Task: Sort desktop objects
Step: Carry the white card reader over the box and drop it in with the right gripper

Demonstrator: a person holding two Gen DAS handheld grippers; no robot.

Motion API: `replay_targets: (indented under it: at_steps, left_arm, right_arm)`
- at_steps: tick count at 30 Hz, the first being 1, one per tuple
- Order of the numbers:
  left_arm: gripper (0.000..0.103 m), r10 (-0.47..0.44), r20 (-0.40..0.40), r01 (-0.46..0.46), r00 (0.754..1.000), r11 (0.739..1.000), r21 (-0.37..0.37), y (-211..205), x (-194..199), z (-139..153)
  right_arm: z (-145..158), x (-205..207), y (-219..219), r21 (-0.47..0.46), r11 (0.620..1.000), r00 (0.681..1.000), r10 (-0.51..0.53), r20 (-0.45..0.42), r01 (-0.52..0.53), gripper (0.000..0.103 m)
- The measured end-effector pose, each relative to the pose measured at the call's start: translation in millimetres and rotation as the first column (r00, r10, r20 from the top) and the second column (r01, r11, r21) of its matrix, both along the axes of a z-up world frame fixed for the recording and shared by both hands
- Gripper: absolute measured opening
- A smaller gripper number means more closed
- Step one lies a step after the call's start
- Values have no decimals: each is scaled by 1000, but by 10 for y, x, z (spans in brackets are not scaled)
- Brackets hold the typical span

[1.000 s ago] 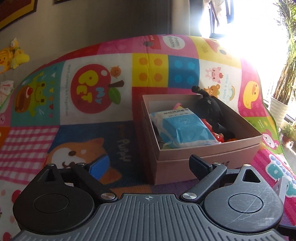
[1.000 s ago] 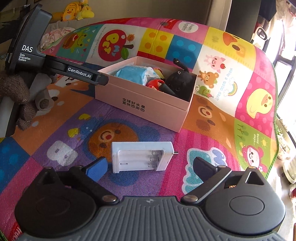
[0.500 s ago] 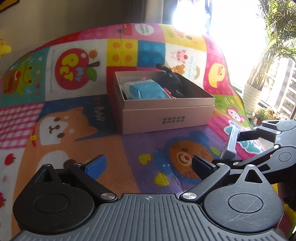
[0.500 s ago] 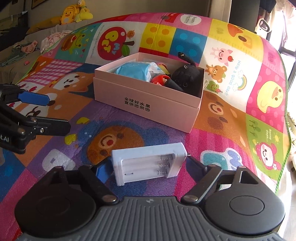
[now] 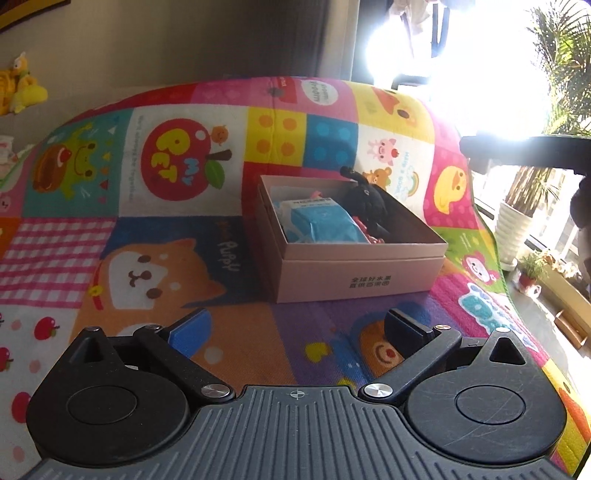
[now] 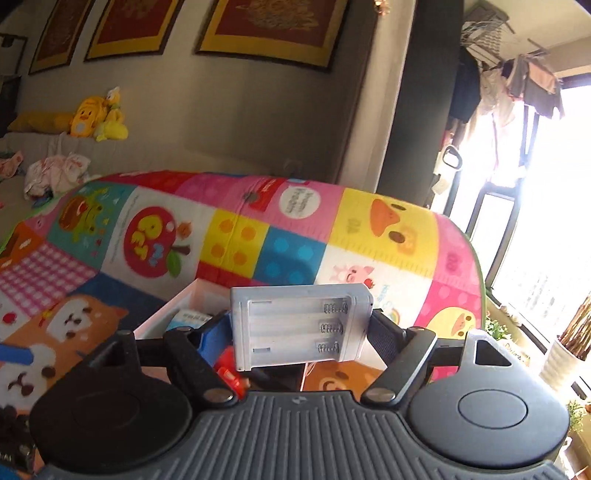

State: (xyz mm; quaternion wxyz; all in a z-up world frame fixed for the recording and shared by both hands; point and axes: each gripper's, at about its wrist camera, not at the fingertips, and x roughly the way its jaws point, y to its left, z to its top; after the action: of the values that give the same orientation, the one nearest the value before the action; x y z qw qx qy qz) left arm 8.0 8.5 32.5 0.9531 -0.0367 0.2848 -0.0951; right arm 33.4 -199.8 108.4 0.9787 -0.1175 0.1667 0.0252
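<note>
Right hand-held gripper (image 6: 301,328) clamping white battery charger (image 6: 300,326) crosswise above pink box (image 5: 347,254), left hand-held gripper (image 5: 295,332) spread wide, holding nothing, over play mat (image 5: 110,240)

Matt white plastic battery holder (image 6: 301,326), matt pink cardboard box (image 5: 354,275), woven mat (image 5: 236,325).

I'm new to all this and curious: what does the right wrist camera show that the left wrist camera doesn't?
Only the right wrist view shows the white battery holder clamped in the right gripper, plus framed pictures on the wall. Only the left wrist view shows the empty, open left gripper and the black plush toy. Both show the pink box and play mat.
</note>
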Motion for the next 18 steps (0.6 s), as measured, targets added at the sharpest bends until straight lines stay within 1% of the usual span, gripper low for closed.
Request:
replay_targets:
  at_steps: [1, 2, 4, 5, 6, 8, 10, 15, 16, 17, 18]
  left_arm:
    - [103, 8, 3, -8, 1000, 1000, 1, 19, 3, 12]
    - [103, 15, 5, -15, 1000, 1000, 3, 38, 9, 23]
    - [103, 24, 9, -24, 1000, 1000, 4, 79, 12, 34]
    - [103, 28, 9, -28, 1000, 1000, 3, 98, 12, 32]
    - [103, 34, 8, -34, 999, 999, 0, 118, 16, 25]
    - [103, 39, 0, -39, 999, 999, -10, 155, 25, 1]
    - [103, 40, -9, -40, 999, 999, -14, 172, 36, -30]
    - [103, 26, -39, -27, 999, 1000, -15, 171, 68, -121]
    - [103, 26, -44, -27, 999, 1000, -15, 171, 76, -133]
    - [103, 27, -48, -28, 998, 999, -15, 173, 82, -142]
    - [103, 30, -52, -31, 998, 999, -16, 178, 85, -151]
  right_arm:
    - [48, 90, -32, 24, 1000, 1000, -13, -5, 13, 79]
    - [93, 213, -87, 65, 998, 999, -19, -28, 21, 79]
    - [126, 443, -158, 140, 990, 993, 3, -118, 14, 79]
    - [116, 558, -181, 177, 984, 985, 18, -173, 13, 79]
    - [76, 688, -189, 212, 977, 970, 34, -240, 19, 79]
    - [-29, 873, -179, 249, 968, 938, 55, -342, 34, 79]
    - [-156, 1001, -173, 277, 959, 905, 66, -420, 59, 79]
    - [-478, 1252, -136, 315, 942, 824, 88, -559, 113, 80]
    - [-509, 1283, -120, 309, 944, 825, 81, -559, 116, 84]
    - [-517, 1294, -107, 297, 947, 836, 64, -545, 121, 90]
    - [-503, 1286, -105, 284, 951, 857, 45, -514, 121, 91]
